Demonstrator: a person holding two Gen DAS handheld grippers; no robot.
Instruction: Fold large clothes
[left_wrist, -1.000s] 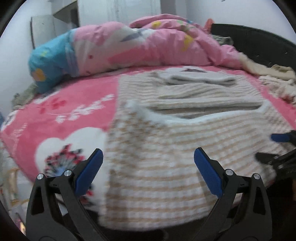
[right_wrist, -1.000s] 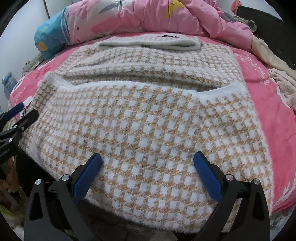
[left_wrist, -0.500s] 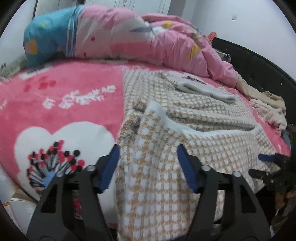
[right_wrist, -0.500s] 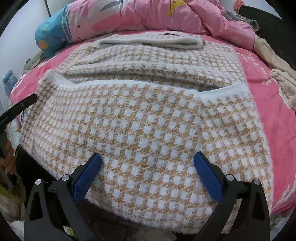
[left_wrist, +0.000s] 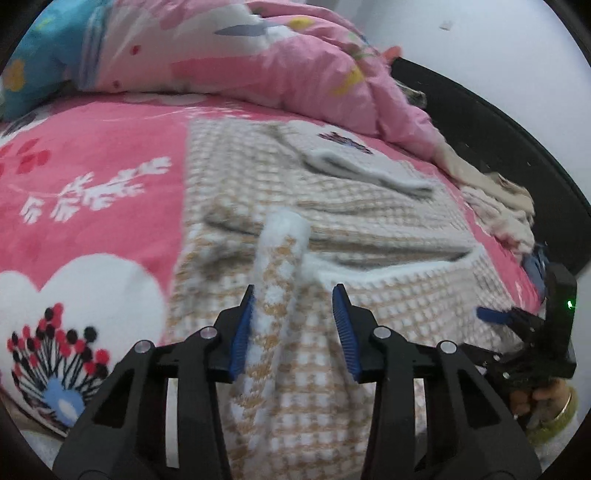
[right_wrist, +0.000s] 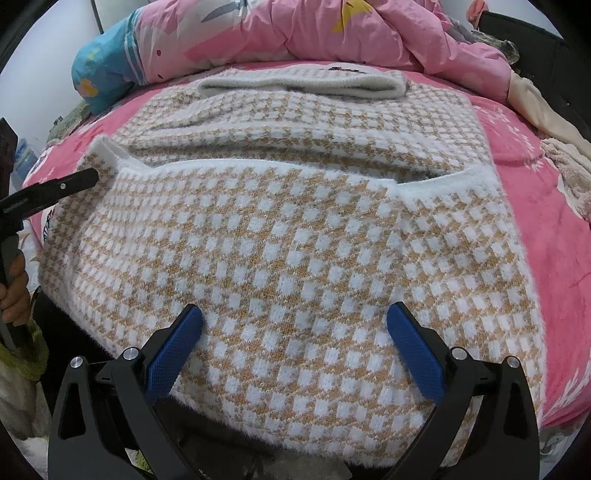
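Soft, even indoor light, with no hard shadows or glare. The left wrist view is smeared by motion blur; the right wrist view is sharp. Both bend strongly toward dark, rounded corners.

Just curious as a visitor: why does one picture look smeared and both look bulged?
Left wrist view: the checked sweater and the pink bedspread are smeared by motion. Right wrist view: sharp weave. Both: fisheye rounding, dark corners, soft even light.

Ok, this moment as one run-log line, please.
stage: gathering sleeve | left gripper: closing around checked sweater cuff, not yet pinched | right gripper: open above hem | surface: pink bed cover
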